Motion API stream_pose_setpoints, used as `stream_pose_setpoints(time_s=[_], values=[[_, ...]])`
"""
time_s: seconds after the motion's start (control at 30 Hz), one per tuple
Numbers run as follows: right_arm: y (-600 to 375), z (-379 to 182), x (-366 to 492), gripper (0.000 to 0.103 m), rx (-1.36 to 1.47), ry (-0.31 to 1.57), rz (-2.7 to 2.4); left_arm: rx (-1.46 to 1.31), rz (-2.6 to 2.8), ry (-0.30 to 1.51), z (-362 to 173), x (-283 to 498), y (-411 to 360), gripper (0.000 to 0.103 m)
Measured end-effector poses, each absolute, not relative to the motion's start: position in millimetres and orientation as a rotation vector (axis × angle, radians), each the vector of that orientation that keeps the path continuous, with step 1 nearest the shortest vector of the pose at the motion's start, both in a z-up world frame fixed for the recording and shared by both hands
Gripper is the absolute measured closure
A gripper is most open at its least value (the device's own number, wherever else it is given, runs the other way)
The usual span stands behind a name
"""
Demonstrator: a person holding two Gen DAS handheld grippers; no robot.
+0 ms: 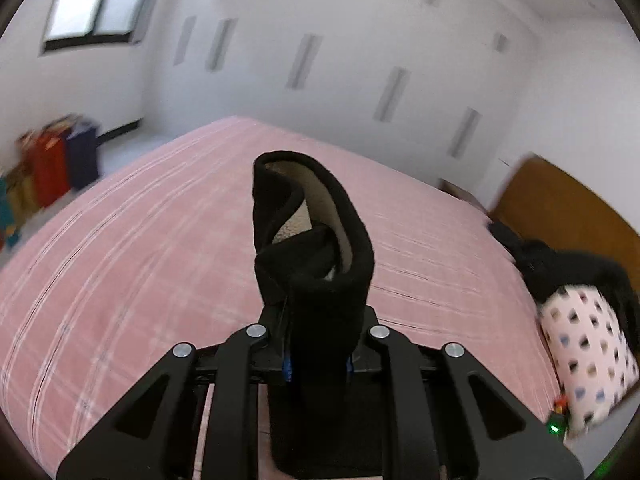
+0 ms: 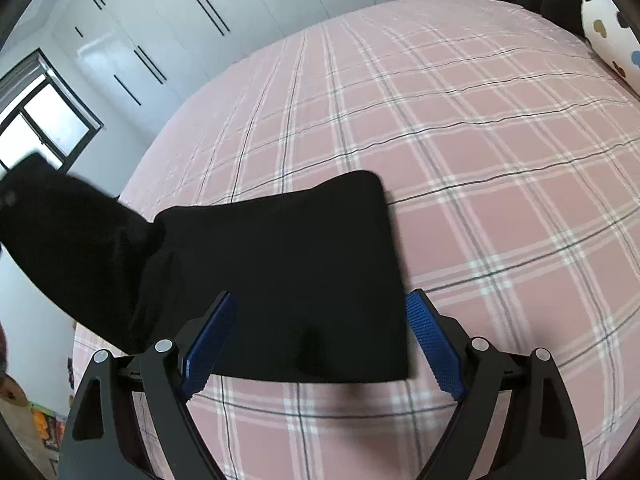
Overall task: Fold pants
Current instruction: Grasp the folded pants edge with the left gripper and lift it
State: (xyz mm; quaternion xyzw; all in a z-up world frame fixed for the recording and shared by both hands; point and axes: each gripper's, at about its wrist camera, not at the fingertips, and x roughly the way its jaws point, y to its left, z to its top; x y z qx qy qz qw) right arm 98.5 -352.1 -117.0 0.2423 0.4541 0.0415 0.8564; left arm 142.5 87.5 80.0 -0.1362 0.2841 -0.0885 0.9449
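the left gripper [image 1: 318, 344] was clamped on one end of the black pants [image 2: 288, 280], its jaws drawn in tight on a bunched roll of cloth whose pale fleecy lining showed at the top of the fold. that end was held up off the pink checked bed [image 2: 480, 160], with the bedspread visible far below it in the left wrist view. in the right wrist view the rest of the pants lay flat on the bed as a neat dark rectangle, and a band of cloth rose from its left edge up and out of frame toward the lifted end.

the right gripper [image 2: 320, 344] hovered just above the near edge of that flat part with its blue pads spread wide, one over each side of the cloth, and gripped nothing; whether the pads touched the fabric could not be told.

the task looked to be midway: the flat portion seemed already doubled and squared, while the raised end was not yet laid over it. what remained, by the look of it, was carrying that end across, setting it down aligned and smoothing the stack. a spotted pillow [image 2: 608, 36] and dark clothing lay well apart at the head of the bed.
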Motion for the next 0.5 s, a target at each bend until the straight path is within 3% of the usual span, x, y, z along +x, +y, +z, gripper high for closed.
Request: stream_pose_setpoints(time_s=[0.23, 0.5], values=[[-385, -111, 74, 0.017, 0.57, 0.919, 0.09, -0.165, -0.335, 0.642, 74, 112, -40, 0.087], [-411, -117, 57, 0.017, 0.615, 0.913, 0.105, -0.057, -0.343, 0.834, -24, 119, -115, 0.087]])
